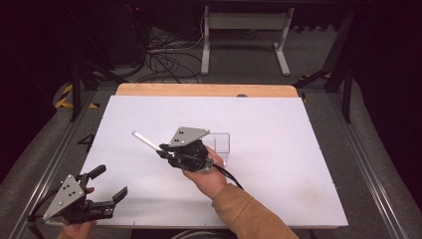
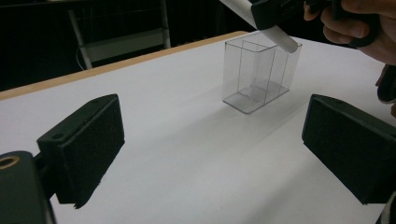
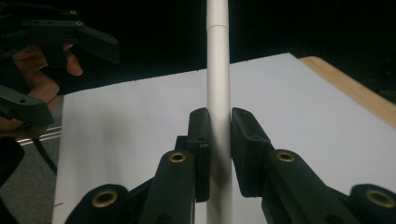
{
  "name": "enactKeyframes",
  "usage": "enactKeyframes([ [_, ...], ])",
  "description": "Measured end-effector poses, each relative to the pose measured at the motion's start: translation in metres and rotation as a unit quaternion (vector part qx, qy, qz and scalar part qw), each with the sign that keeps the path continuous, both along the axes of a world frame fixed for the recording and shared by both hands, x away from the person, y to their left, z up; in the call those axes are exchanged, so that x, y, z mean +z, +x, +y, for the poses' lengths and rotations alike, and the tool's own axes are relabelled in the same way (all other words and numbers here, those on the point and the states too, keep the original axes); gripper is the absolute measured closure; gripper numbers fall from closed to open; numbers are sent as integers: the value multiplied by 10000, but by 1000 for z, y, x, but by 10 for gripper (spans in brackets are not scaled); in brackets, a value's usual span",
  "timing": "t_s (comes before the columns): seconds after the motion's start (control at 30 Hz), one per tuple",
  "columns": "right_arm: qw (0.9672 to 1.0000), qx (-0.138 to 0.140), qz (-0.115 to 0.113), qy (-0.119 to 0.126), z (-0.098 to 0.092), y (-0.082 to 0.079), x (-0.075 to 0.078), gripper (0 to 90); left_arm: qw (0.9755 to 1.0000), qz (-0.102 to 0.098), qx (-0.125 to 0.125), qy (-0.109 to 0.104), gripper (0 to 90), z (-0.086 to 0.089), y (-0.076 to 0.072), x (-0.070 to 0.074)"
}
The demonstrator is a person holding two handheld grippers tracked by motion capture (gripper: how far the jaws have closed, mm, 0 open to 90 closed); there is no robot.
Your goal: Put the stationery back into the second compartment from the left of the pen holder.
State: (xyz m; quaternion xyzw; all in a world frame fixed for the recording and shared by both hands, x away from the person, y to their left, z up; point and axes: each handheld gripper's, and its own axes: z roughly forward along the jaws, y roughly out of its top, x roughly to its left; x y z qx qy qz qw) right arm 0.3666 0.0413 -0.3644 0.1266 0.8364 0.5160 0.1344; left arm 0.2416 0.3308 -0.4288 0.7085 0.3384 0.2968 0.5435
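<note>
A white marker pen [image 1: 145, 141] is clamped crosswise in my right gripper [image 1: 163, 151], which is shut on it above the middle of the white board. In the right gripper view the pen [image 3: 218, 79] runs straight up between the two pads [image 3: 201, 140]. A clear plastic box [image 1: 219, 145] with an inner divider stands upright just right of that gripper. In the left gripper view the pen's end [image 2: 280, 37] hangs over the box [image 2: 259, 77]. My left gripper [image 1: 110, 182] rests at the board's near left corner, open with nothing between its jaws [image 2: 212, 121].
The white board [image 1: 278, 164] lies on a wooden table whose far edge [image 1: 204, 90] shows beyond it. A white desk frame [image 1: 244, 30] and loose cables [image 1: 164, 59] are on the floor behind. The person's sleeve [image 1: 249, 214] comes in from the bottom.
</note>
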Motion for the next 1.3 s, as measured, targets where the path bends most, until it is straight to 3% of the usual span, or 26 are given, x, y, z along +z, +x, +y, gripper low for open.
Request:
enactKeyframes([
  [0.23, 9991, -19, -363, 218, -8, -2, 4, 788, 10000, -2, -22, 5, 67, 0, 1, 0],
  [0.8, 9953, -330, -634, 660, -36, 10, 10, 788, 10000, 4, -14, -3, 67, 0, 1, 0],
  [1.3, 9906, -958, -352, 915, -73, 38, -3, 788, 10000, 28, -36, -6, 67, -1, 1, -1],
])
